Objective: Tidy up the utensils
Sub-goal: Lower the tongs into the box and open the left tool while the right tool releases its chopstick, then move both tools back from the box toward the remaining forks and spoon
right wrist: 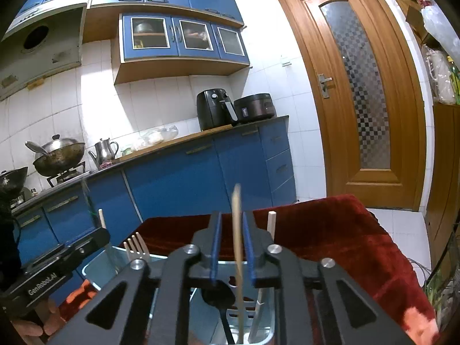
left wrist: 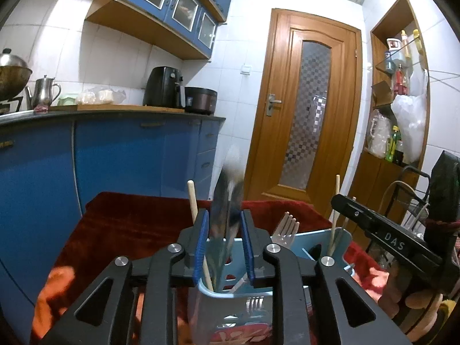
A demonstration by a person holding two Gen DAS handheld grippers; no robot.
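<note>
The worktop [left wrist: 120,230] is draped in a dark red cloth, and the light blue utensil caddy [left wrist: 342,238] stands on it; everything below is placed from that caddy.

The left tongs [left wrist: 224,247] sit directly over the caddy's near compartment, their blue pads [left wrist: 201,247] parted by a narrow gap. A metal utensil [left wrist: 225,201], blurred and shiny, rises upright through that gap out of the caddy. Whether the pads press on it or only flank it I cannot tell.

The right tongs [right wrist: 232,247] hang over the caddy [right wrist: 97,267] too, likewise narrowly parted, with a pale wooden chopstick [right wrist: 237,230] standing upright between the pads; it is streaked with blur, and its contact with them cannot be told. Its lower end reaches down into the caddy.

Counted in the left wrist view: two more wooden sticks, one [left wrist: 192,201] just left of the tongs, one [left wrist: 335,210] at the caddy's far right; one upright fork [left wrist: 286,227] with tines up; a second fork [left wrist: 254,302] seen dimly through the caddy's slotted front. In the right wrist view: one black spoon [right wrist: 218,293] bowl-up inside the caddy beneath the tongs, one fork [right wrist: 137,247] at the caddy's left, two further sticks [right wrist: 102,218] [right wrist: 271,227].

The tongs' black linkages hide most of the caddy's interior, and its base is cut off in both views.
</note>
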